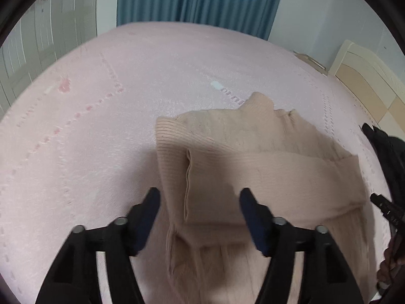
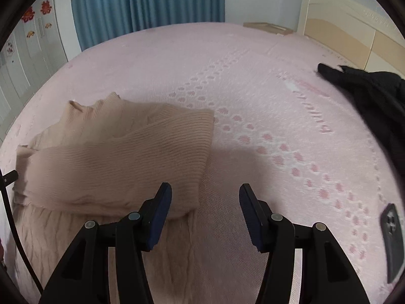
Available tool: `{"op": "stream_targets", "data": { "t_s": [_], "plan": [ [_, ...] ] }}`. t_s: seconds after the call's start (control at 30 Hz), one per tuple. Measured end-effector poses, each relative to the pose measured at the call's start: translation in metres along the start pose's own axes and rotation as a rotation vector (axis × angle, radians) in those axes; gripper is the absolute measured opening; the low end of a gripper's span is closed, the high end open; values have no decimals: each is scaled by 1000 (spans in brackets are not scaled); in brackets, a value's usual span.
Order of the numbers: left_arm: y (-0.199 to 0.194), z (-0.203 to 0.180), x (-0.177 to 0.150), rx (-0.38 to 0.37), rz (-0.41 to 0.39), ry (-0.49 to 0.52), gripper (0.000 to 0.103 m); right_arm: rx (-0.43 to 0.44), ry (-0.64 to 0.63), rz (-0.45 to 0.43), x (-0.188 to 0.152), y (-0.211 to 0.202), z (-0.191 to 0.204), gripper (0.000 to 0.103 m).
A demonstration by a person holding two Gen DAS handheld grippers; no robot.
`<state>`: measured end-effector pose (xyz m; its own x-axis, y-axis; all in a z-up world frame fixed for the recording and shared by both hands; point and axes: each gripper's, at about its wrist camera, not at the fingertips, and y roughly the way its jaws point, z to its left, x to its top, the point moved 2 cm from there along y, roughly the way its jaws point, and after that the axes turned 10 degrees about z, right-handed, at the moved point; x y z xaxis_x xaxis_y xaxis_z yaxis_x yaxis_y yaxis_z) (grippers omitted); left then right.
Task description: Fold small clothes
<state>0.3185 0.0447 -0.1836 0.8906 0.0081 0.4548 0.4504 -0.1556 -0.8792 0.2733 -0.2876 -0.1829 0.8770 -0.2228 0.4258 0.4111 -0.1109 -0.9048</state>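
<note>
We held both grippers over the beige knit sweater (image 1: 253, 167), which lay on the pink bedspread (image 1: 101, 126) with both ribbed sleeves folded across its body. The sweater served as our landmark. Our left gripper (image 1: 200, 217) hung above the sweater's left part, near the cuff of the upper sleeve, its jaws spread wide apart and holding nothing. Our right gripper (image 2: 205, 215) hung over the sweater's right edge, its left finger above the folded sleeve and its right finger above the cable-knit body; those jaws also stood wide apart, empty.

The sweater's high collar (image 2: 76, 106) pointed away from us, toward the blue curtain (image 2: 146, 0). To the right of the sweater, well apart from it, a black garment (image 2: 367, 88) lay near the cream headboard (image 2: 349, 25). Also right of the sweater, closer to us, a dark phone (image 2: 393, 238) rested on the bedspread. Left of the sweater stood white wardrobe doors (image 2: 25, 58).
</note>
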Motion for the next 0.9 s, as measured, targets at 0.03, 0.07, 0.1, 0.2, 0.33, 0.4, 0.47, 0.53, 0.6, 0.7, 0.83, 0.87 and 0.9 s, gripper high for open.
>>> {"op": "stream_targets", "data": {
  "t_s": [0.03, 0.07, 0.1, 0.2, 0.33, 0.4, 0.47, 0.53, 0.6, 0.7, 0.83, 0.87, 0.9],
  "plan": [
    [-9, -2, -6, 2, -5, 7, 66, 5, 0, 4, -4, -6, 0, 55],
    [-15, -3, -12, 2, -6, 12, 66, 11, 1, 8, -9, -15, 0, 55],
    [-23, -4, -17, 5, -9, 14, 66, 19, 5, 12, -16, -25, -1, 55],
    [-52, -9, -38, 11, -38, 26, 66, 33, -9, 3, -29, -56, -4, 55],
    [-95, -14, -58, 5, -83, 39, 65, 6, -45, -37, -37, -99, -6, 55],
    [-119, -15, -67, -28, -97, 26, 65, 8, -24, -83, -42, -128, -10, 57],
    [-139, -16, -74, -33, -121, 1, 65, 27, 5, -126, -47, -153, -14, 70],
    [-160, -16, -83, -35, -146, -33, 65, 34, 0, -132, -49, -174, -16, 75],
    [-180, -15, -90, -37, -161, -57, 65, 35, -22, -139, -53, -197, -17, 76],
    [-209, -19, -101, -29, -204, -55, 65, 6, -29, -162, -58, -224, -18, 87],
    [-232, -27, -114, -78, -197, -31, 65, 23, -23, -166, -74, -252, -22, 87],
    [-235, -29, -117, -78, -201, -32, 65, 34, -16, -163, -78, -255, -23, 87],
    [-239, -31, -121, -79, -208, -32, 65, 40, -8, -159, -83, -258, -25, 87]
  ]
}}
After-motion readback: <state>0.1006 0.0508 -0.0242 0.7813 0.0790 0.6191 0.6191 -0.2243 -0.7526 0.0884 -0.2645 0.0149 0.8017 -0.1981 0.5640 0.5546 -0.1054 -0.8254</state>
